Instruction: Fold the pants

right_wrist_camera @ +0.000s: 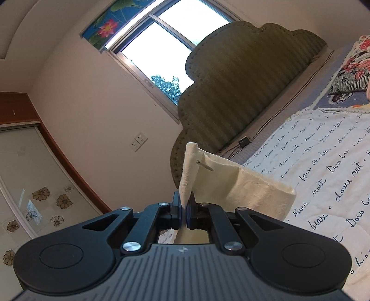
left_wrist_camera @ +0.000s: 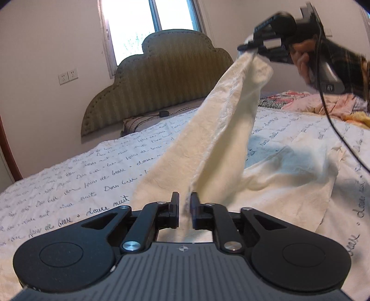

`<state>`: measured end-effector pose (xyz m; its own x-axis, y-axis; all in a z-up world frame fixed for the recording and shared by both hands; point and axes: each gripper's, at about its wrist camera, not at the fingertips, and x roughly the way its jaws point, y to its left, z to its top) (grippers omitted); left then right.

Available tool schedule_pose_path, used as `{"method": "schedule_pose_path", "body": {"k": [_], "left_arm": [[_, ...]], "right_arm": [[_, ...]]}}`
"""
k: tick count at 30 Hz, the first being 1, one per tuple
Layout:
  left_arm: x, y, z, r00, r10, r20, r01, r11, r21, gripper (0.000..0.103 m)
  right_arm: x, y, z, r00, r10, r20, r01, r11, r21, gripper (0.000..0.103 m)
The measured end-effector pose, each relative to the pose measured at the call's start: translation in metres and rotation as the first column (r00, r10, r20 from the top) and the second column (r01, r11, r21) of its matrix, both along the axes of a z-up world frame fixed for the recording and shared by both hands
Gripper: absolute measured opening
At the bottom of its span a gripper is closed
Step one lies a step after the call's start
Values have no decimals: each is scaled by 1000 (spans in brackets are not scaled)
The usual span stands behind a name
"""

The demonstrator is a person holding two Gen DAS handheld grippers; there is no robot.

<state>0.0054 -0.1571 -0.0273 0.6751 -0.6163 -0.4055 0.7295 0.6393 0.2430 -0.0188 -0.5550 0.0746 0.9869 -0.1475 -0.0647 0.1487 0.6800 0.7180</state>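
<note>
The cream pants [left_wrist_camera: 222, 120] hang stretched between my two grippers above the bed. My left gripper [left_wrist_camera: 184, 203] is low near the bed surface, its jaws close together on an edge of the cloth. My right gripper [left_wrist_camera: 252, 47] shows in the left wrist view, raised high at the upper right, pinching the far end of the pants. In the right wrist view my right gripper [right_wrist_camera: 184, 205] is shut on a rolled corner of the pants [right_wrist_camera: 231, 185], which drape to the right. The rest of the pants lies crumpled on the bed [left_wrist_camera: 289, 166].
The bed has a white quilt with handwritten script [left_wrist_camera: 81, 176]. A green padded headboard [left_wrist_camera: 161, 76] stands under a window [left_wrist_camera: 148, 18]. Floral bedding [left_wrist_camera: 312, 101] lies at the far right. A wardrobe [right_wrist_camera: 27, 180] stands at the left. A black cable [left_wrist_camera: 333, 120] hangs from the right gripper.
</note>
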Motion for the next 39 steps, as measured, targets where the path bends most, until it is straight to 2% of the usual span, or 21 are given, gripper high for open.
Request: {"method": "schedule_pose_path", "body": {"k": [3,6,9,11,12,14,16,19,20,22,24,26,28,29,30,32,36,38,39], "left_arm": [[-8,-4,-5,998,0,58,-1,1000,23,37],[-15,-13,-12,992,-5,123,-3,998,67,39],[-18,-21,-19,988,-23,155,3,992,130,39],[-15,-25,-22,988,-14,156,-9,989,149,25],[-12,-25,-22,990,-1,142,-21,988,153,6],[-6,-23,-18,990,41,136,-58,991,124,6],[-4,-15,-6,977,108,184,-119,992,49,6],[-8,5,19,967,155,204,-137,985,-101,6],[-10,9,24,970,147,194,-127,986,-112,6],[-13,9,22,982,89,169,-81,995,-53,6],[-21,6,8,990,21,139,-23,1000,15,7],[-34,1,-10,993,-52,109,44,996,74,7],[-49,-3,-21,988,-110,105,98,989,110,7],[-56,-5,-27,984,-132,116,116,984,133,7],[-60,-6,-30,981,-141,132,121,981,149,7],[-63,-3,-32,978,-156,139,133,978,159,7],[-64,10,-27,972,-215,98,199,968,153,7],[-69,8,-35,963,-243,114,218,956,194,8],[-71,5,-40,961,-249,124,219,952,215,8]], "right_arm": [[-4,1,7,1000,3,7,-3,1000,-3,5],[-10,0,9,1000,3,17,-3,1000,3,5],[-12,-3,9,1000,-3,22,3,1000,21,5],[-13,-6,9,1000,-3,15,3,1000,24,5],[-12,-7,9,1000,-2,11,2,1000,25,5],[-10,-8,9,1000,5,5,-5,999,35,5],[-9,-9,11,1000,11,19,-12,999,43,5],[-26,-1,18,987,33,155,-32,999,-9,5],[-36,3,20,979,40,201,-31,998,-49,5],[-60,11,15,970,40,238,-12,993,-115,5],[-81,10,-8,989,-14,146,28,996,-89,5],[-99,-1,-49,996,-89,-8,89,996,9,5],[-117,-16,-98,979,-140,-151,165,971,172,5],[-125,-20,-118,971,-147,-188,191,952,239,5],[-130,-21,-131,964,-153,-216,210,941,267,5],[-137,-18,-137,955,-161,-248,220,947,234,5],[-158,-5,-116,968,-177,-178,205,967,151,5],[-168,0,-117,962,-185,-203,212,970,122,5],[-172,2,-121,951,-189,-246,221,969,108,5]]}}
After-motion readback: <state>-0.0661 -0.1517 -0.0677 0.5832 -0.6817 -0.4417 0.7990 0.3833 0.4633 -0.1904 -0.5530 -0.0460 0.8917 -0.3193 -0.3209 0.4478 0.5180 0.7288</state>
